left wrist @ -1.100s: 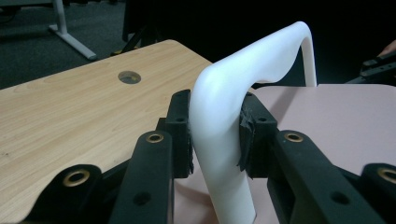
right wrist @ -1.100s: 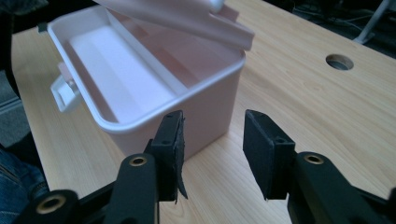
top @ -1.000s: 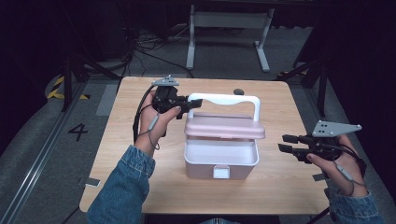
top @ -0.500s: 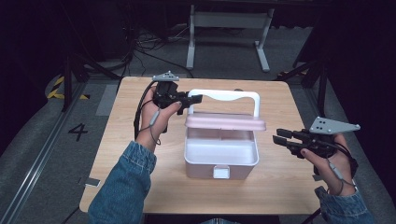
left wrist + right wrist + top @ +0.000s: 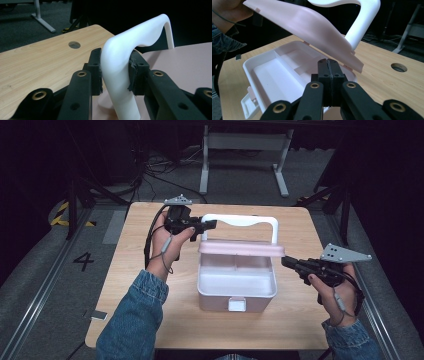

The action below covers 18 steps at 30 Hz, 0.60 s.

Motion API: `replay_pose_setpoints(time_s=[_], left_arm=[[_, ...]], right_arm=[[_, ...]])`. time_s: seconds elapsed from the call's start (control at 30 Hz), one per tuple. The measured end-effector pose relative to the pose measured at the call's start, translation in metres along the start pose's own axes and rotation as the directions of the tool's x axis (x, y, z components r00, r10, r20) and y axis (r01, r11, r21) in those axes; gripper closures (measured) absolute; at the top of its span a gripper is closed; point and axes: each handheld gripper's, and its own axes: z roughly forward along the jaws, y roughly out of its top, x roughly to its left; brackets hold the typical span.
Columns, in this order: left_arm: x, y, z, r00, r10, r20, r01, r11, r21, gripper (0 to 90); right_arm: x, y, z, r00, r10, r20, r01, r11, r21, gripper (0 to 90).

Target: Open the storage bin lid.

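Between the left gripper's (image 5: 113, 75) jaws: white handle (image 5: 120, 72) of the pink box (image 5: 236, 287), clamped near its bend. Lid (image 5: 241, 248) hangs half-raised above the open compartments, hinged at the far side. Right gripper (image 5: 328, 65), jaws pressed together and empty, hovers just beside the lid's edge. Judgement: swing the handle smoothly about the hinge, grip firm, base likely needs steadying.

Blue denim sleeves (image 5: 132, 320) on both forearms. Black two-jaw left gripper (image 5: 208, 225) and right gripper (image 5: 286, 262), brass-ringed screw holes, grey three-cornered top plates (image 5: 345, 253), thin black trailing cables (image 5: 150, 237).
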Motion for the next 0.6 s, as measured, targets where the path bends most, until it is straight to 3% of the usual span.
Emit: replay_pose_setpoints(time_s=[0.33,0.47,0.6], left_arm=[[0.0,-0.003,0.001,0.9999,0.012,0.008,-0.012,0.9999,-0.008,67.3],[0.0,-0.006,0.004,0.9987,0.05,0.004,-0.05,0.9986,-0.018,49.3],[0.003,-0.007,0.0,0.999,0.042,-0.016,-0.043,0.9981,-0.044,38.9]], right_arm=[[0.002,-0.001,0.008,0.9999,0.007,-0.014,-0.007,1.0,-0.029,90.0],[0.003,-0.001,0.011,0.9996,0.013,-0.024,-0.014,0.999,-0.041,90.0],[0.003,-0.001,0.012,0.9995,0.013,-0.028,-0.015,0.999,-0.044,90.0]])
